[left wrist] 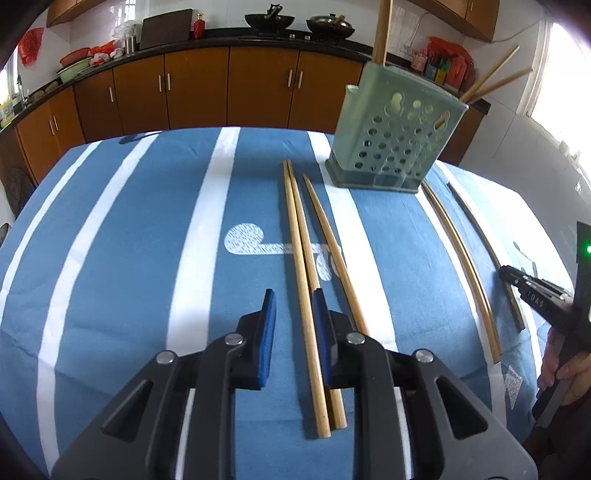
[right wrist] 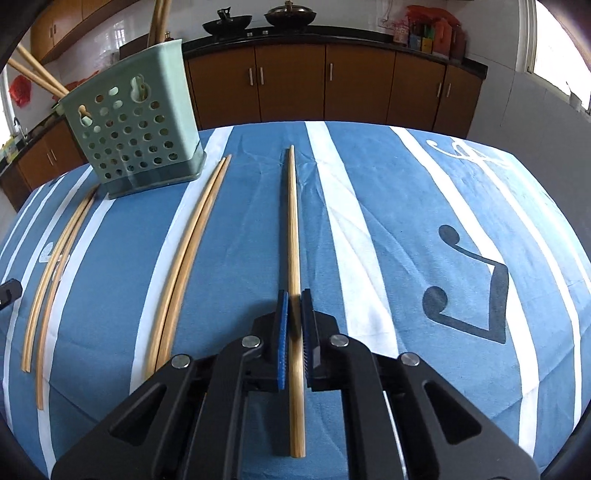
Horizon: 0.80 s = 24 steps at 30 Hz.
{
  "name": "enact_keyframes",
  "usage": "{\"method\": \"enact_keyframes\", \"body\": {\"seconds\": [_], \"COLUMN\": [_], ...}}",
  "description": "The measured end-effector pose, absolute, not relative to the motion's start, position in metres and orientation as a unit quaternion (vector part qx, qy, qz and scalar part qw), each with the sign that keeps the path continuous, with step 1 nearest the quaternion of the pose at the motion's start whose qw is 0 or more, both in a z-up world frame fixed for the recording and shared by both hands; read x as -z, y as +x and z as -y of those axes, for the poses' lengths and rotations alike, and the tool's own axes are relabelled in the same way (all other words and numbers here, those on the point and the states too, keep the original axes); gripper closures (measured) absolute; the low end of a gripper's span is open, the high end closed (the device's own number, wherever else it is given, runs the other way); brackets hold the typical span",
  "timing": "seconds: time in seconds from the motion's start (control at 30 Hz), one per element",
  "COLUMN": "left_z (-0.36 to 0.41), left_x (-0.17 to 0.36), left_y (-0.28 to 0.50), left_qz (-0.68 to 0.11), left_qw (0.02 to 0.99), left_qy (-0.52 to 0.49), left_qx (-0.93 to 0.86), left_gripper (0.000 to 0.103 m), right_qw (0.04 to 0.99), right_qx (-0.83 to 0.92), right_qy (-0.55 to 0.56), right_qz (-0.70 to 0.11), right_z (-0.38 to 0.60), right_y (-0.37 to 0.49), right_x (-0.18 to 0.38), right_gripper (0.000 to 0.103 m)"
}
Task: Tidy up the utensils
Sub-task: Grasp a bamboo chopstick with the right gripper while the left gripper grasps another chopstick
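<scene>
Inside green holder (left wrist: 395,129), upright chopsticks (left wrist: 382,29)

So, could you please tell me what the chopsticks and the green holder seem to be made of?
The chopsticks look like bamboo or pale wood: a tan, matte surface with fine lengthwise grain; which of the two I cannot tell. The green holder looks like moulded plastic: an even pale green, slightly glossy, with neat round holes punched through its wall.

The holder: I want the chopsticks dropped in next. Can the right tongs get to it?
Probably yes: right tongs, shut on a chopstick, have bare cloth toward the holder; only flat chopsticks lie between.
</scene>
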<state>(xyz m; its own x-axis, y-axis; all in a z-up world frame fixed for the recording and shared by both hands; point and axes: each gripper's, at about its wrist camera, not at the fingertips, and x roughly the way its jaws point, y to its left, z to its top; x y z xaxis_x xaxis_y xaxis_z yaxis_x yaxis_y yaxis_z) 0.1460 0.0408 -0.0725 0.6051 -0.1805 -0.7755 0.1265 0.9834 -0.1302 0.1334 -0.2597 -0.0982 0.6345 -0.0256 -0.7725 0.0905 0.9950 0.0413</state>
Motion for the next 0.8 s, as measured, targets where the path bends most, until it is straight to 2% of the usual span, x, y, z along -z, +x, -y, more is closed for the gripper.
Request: {"method": "enact_keyframes", "body": {"seconds": [0.47,0.53,0.8], "left_z": [-0.029,-0.029,-0.056], "left_x": [0.092,0.092,0.091], "left_y": [0.151,0.154,0.179], "left_qz": [-0.451,-0.450,-0.443], "left_qw": [0.889,0.891,0.896], "left_qy": [0.005,0.009,-0.022], "left_qx": [0.073,0.063,0.018], "left_gripper": [0.090,0.094,0.095], "right_qw": [0.906,0.906,0.908], "right_qx": [0.030,0.031,0.029], "right_qy": [0.028,0.030,0.029], "right_qz": [-0.422,-0.422,-0.417], "right_z": [0.260,0.260,0.261], "right_y": [0.131,0.131,0.132], "right_x": [0.098,0.098,0.097], "right_gripper": [0.095,0.095,0.095]}}
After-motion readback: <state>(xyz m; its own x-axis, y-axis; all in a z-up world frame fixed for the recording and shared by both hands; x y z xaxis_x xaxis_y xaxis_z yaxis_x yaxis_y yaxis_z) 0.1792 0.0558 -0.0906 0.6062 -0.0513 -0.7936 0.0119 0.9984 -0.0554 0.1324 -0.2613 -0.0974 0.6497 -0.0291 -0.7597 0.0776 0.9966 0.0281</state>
